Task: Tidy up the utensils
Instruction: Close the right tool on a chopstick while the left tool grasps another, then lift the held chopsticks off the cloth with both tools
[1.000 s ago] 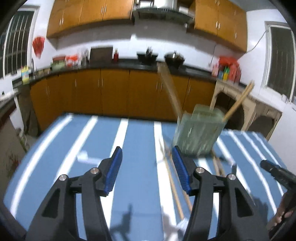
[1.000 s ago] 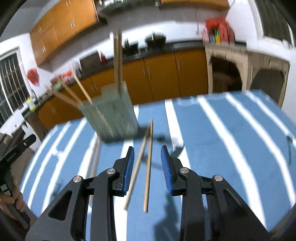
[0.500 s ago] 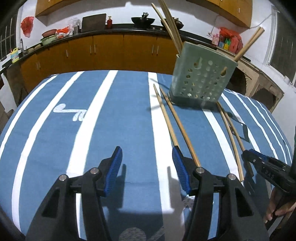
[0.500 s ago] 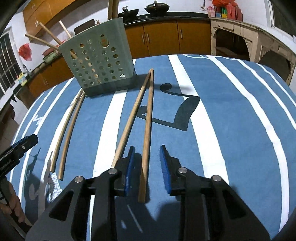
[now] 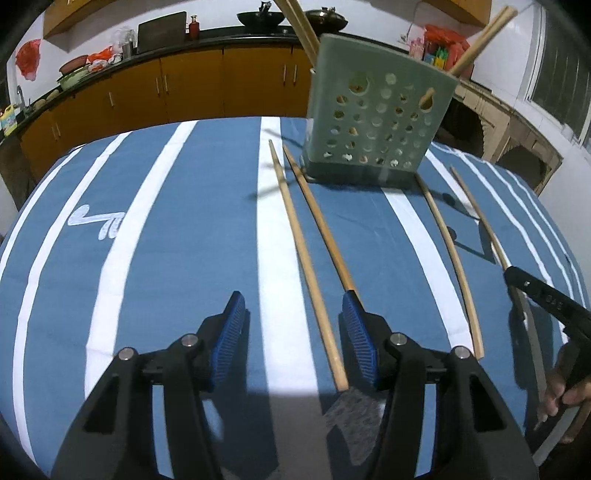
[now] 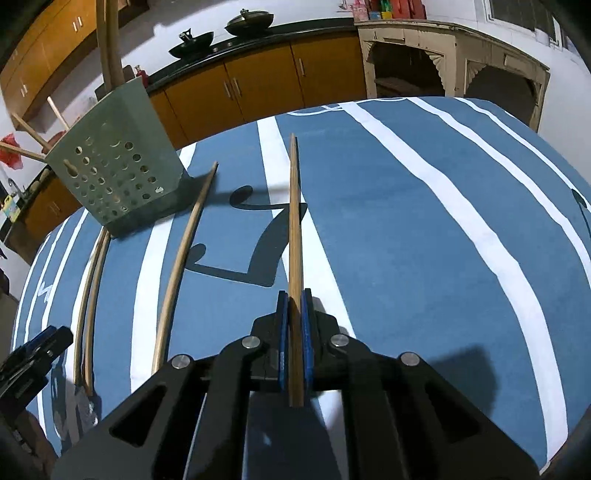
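1. Right gripper (image 6: 294,314) had its blue pads pressed together on one chopstick (image 6: 294,229), gripped near the near end; a short stub stuck out behind the pads, and the long part ran straight ahead over the cloth.
2. Left gripper (image 5: 293,326) was spread wide with nothing between its fingers (image 5: 232,325), held low over the blue striped tablecloth (image 5: 184,221).
3. Landmark: the green holder (image 5: 376,122), a box with round holes, stood upright at the far side of the table.
4. Left pair of chopsticks (image 5: 306,258) lay flat on the cloth, far tips just left of the holder's base, near ends reaching the left gripper. One sat between the fingers' line; the other ran up to the right-hand finger, and contact couldn't be told.
5. Loose chopstick (image 5: 452,254) lay flat on the holder's other side, far tip close to its base corner.
6. In the right wrist view that same stick (image 6: 181,258) lay between the holder (image 6: 118,177) and the held chopstick, apart from both.
7. Several chopsticks (image 5: 480,40) stood leaning inside the holder, tops above the rim.
8. Beyond the holder: orange cabinets (image 5: 192,88) under a dark counter with two woks (image 6: 221,31).
9. Left gripper's black tip (image 6: 37,347) showed at the left edge of the right wrist view, near the ends of the left pair.
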`<action>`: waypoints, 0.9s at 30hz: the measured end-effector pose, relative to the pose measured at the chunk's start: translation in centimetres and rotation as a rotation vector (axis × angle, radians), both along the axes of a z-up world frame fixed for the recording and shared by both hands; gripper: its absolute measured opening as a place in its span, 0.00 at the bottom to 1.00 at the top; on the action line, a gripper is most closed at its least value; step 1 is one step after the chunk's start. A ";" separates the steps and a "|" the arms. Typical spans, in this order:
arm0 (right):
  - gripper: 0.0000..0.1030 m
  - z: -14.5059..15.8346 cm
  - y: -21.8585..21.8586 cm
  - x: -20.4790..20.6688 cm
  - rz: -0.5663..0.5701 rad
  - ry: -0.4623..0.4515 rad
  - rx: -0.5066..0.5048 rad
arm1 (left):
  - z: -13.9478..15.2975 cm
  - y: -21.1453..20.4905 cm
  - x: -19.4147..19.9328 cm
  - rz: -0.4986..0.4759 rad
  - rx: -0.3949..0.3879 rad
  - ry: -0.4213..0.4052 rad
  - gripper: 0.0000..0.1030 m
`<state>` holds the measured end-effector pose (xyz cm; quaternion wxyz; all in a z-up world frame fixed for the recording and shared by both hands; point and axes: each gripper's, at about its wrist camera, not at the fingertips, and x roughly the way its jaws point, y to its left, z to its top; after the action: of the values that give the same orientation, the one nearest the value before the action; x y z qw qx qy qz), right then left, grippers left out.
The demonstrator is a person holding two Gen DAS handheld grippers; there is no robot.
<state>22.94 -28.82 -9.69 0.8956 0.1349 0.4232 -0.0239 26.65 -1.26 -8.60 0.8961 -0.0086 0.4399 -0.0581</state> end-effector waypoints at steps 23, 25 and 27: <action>0.08 0.0 1.3 0.9 0.057 -0.018 -0.072 | -1.0 5.9 2.7 0.099 0.094 -0.014 0.14; 0.08 0.0 1.4 1.0 0.057 -0.016 -0.081 | -1.0 5.9 2.6 0.102 0.098 -0.021 0.17; 0.08 0.0 1.5 1.0 0.058 -0.016 -0.083 | -1.0 6.0 2.7 0.105 0.092 -0.021 0.18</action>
<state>23.91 -27.34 -9.67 0.9041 0.0856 0.4185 -0.0146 29.34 4.74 -9.61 0.9020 0.0101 0.4316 0.0089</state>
